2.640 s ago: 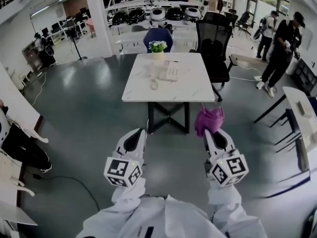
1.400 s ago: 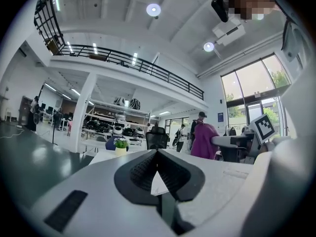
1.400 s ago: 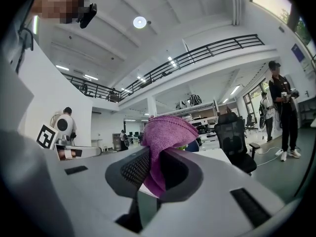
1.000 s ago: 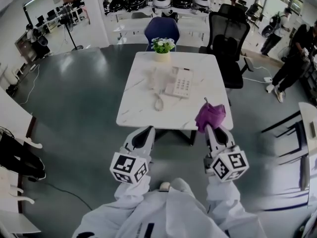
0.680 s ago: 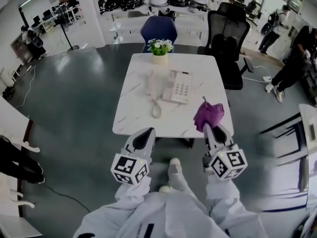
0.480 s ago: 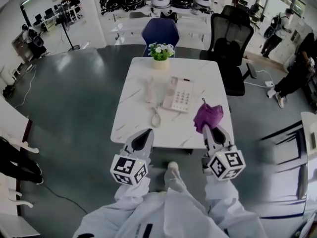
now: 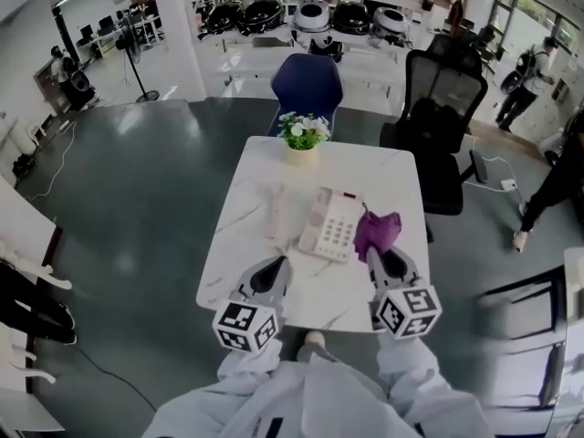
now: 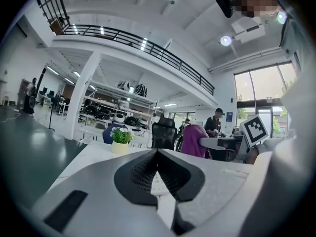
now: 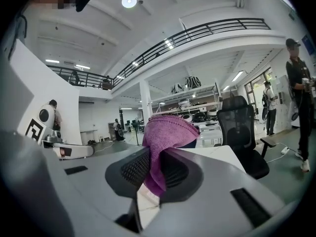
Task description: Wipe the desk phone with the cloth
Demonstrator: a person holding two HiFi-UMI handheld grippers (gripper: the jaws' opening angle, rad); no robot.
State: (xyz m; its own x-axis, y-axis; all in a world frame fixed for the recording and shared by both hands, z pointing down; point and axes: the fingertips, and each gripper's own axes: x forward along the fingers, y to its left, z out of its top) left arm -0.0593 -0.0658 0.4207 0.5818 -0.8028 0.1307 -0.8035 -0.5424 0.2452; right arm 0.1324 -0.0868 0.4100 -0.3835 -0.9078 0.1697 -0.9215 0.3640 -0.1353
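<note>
The desk phone (image 7: 331, 234) lies in the middle of the worktop (image 7: 365, 167), just ahead and left of the right tool (image 7: 380, 255). Its long axis runs away from that tool with a slight rightward tilt, and the handset (image 7: 276, 213) lies off the base on its left. The right tool, clenched on the purple cloth (image 7: 377, 229) hanging at the phone's right edge, is the nearer one; the left tool (image 7: 267, 279), jaws together on nothing, sits short of the phone's near-left corner. Bare worktop lies right of and beyond the phone, with the flower pot (image 7: 302, 144) well ahead at the far edge.
</note>
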